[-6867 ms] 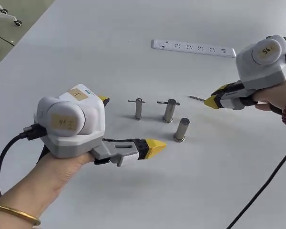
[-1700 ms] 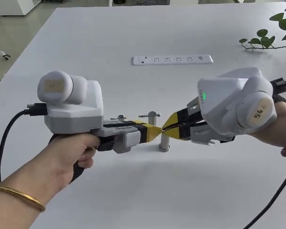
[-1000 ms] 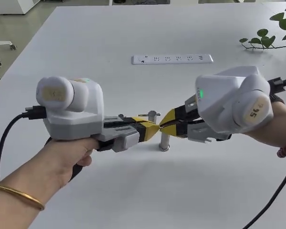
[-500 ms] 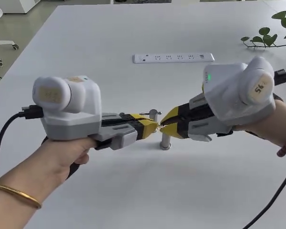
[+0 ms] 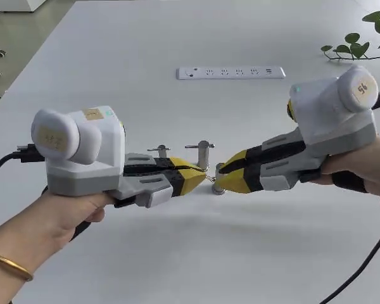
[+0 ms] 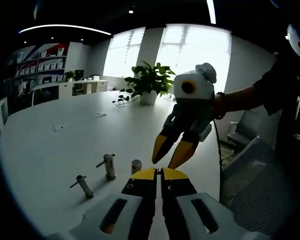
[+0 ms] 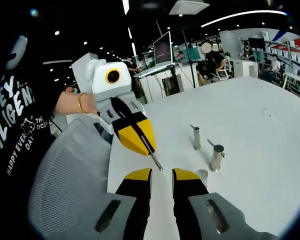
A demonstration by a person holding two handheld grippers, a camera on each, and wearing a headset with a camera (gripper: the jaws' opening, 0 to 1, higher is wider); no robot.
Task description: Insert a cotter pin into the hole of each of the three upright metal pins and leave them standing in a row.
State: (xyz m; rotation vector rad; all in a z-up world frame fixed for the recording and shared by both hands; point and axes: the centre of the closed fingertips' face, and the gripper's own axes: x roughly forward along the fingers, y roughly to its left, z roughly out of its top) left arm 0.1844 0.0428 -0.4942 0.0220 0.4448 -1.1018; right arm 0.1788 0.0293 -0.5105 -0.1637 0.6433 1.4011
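we've got the left tool with its yellow tips pressed together on a cotter pin. it's a thin dark sliver of metal poking straight out of the tips, up in the air over the white tabletop. its free end points at the right tool, whose two yellow tips stand apart with a clear gap between them. the end sits just in front of that gap, not touching either tip as far as we can tell.

the three metal pins are short silver cylinders with a wider foot, all standing upright. the bare pin is right below where the two tools meet and has nothing through it. the middle pin and the far pin each have a thin pin through them crosswise near the top. behind them a white power strip lies flat.
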